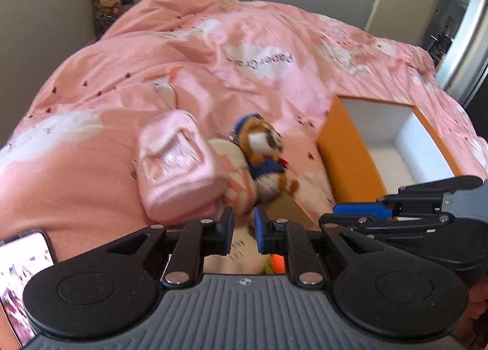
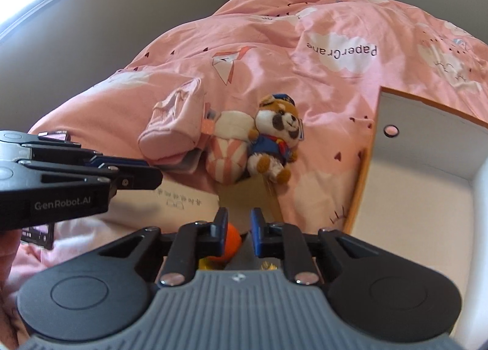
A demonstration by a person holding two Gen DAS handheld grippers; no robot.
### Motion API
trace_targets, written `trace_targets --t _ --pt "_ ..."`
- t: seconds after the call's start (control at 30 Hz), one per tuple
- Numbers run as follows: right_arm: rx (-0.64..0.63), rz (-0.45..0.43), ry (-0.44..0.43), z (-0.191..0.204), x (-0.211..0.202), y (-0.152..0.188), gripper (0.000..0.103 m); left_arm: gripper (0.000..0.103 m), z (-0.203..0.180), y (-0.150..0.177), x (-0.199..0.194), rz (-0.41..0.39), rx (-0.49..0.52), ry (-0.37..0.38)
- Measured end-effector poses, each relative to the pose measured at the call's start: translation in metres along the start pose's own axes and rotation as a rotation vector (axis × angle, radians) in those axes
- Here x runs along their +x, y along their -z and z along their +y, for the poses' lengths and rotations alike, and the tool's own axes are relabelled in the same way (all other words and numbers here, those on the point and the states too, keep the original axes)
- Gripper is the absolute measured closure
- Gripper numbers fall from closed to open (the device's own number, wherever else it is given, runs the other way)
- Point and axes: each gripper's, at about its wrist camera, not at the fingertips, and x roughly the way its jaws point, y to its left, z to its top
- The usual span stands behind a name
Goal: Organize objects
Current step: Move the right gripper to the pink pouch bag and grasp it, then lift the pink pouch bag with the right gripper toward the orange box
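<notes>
The orange box (image 1: 344, 148) looks empty; the pink pouch (image 2: 174, 124) and plush bear (image 2: 276, 136) lie unsorted on the bed (image 2: 305, 75); left gripper (image 1: 244, 221) fingers shut on nothing seen; right gripper (image 2: 238, 225) fingers nearly closed, grip unclear.

Straight ahead of the left tool (image 1: 244, 225), a pink pouch (image 1: 174, 167), a pink-and-white plush (image 1: 238, 179) and a raccoon plush (image 1: 265, 157) lie touching in a cluster, blocking the way forward. Beyond them the pink duvet (image 1: 213, 54) is bare but rises in folds. To that tool's right, the right tool (image 1: 363, 209) crowds close, with the open orange box (image 1: 344, 148) just beyond it; the white inside of the box is free room.
</notes>
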Motion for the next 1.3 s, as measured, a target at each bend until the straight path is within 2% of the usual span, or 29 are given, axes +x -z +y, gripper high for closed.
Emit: trace_targets --t 0.03,0.17,0.3,0.4,0.5,0.63,0.67,0.8,0.97,1.13,1.23,1.3 --pt "0.001 0.002 -0.009 0.0 0.007 -0.007 0.086 0.078 0.004 -0.006 0.001 -0.006 -0.011 -0.008" --pt "0.002 0.006 -0.031 0.002 0.035 -0.031 0.086 0.051 0.013 -0.031 0.012 -0.021 -0.046 -0.035" --pt "0.009 0.012 -0.058 0.002 0.06 -0.047 0.084 0.041 0.016 -0.047 0.03 -0.022 -0.059 -0.072" --pt "0.002 0.011 -0.064 0.004 0.073 -0.052 0.083 0.037 0.016 -0.053 0.047 -0.014 -0.067 -0.123" --pt "-0.007 0.008 -0.069 0.004 0.08 -0.052 0.076 0.037 0.012 -0.05 0.065 0.011 -0.057 -0.185" --pt "0.003 0.027 -0.073 0.002 0.089 -0.05 0.072 0.036 0.012 -0.042 0.079 0.025 -0.046 -0.229" --pt "0.003 0.029 -0.075 0.002 0.09 -0.049 0.072 0.036 0.013 -0.041 0.078 0.016 -0.041 -0.227" --pt "0.001 0.016 -0.073 0.004 0.091 -0.05 0.072 0.054 0.024 -0.04 0.066 0.002 -0.078 -0.179" --pt "-0.01 -0.018 -0.093 0.011 0.087 -0.057 0.072 0.067 0.042 -0.042 0.043 -0.001 -0.119 -0.114" --pt "0.02 -0.002 -0.151 0.019 0.094 -0.064 0.071 0.067 0.07 -0.039 0.026 0.01 -0.196 -0.07" --pt "0.057 0.016 -0.188 0.02 0.1 -0.066 0.07 0.067 0.078 -0.037 0.019 0.007 -0.206 -0.073" --pt "0.085 0.037 -0.209 0.02 0.107 -0.066 0.061 0.067 0.081 -0.037 0.015 0.002 -0.203 -0.083"
